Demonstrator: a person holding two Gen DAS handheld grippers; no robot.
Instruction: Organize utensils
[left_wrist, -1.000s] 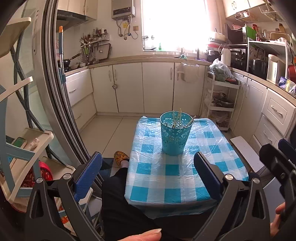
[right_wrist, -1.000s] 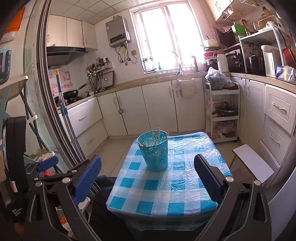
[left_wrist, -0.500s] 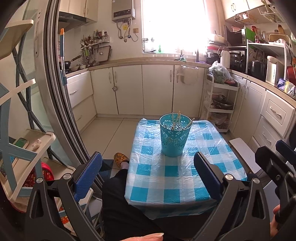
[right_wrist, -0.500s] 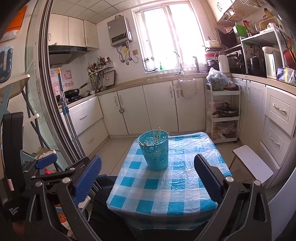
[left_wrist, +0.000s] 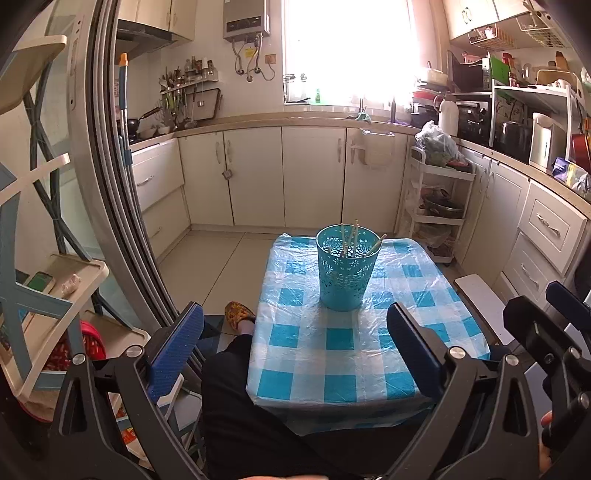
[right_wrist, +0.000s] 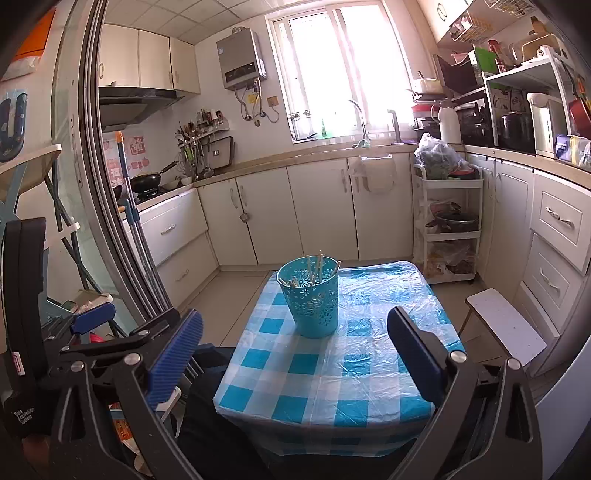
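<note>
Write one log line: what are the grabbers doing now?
left gripper: open, empty | right gripper: open, empty | chopsticks: in teal basket | table: otherwise bare

Ahead of the left hand-held gripper (left_wrist: 295, 343), with its black frame and ribbed blue pads (left_wrist: 177, 347), the desk (left_wrist: 332, 354) wears a turquoise-and-white checked cover. On it stands a turquoise basket (left_wrist: 345, 269) with a cut-out flower pattern, holding pale chopsticks (left_wrist: 351, 236).
</note>
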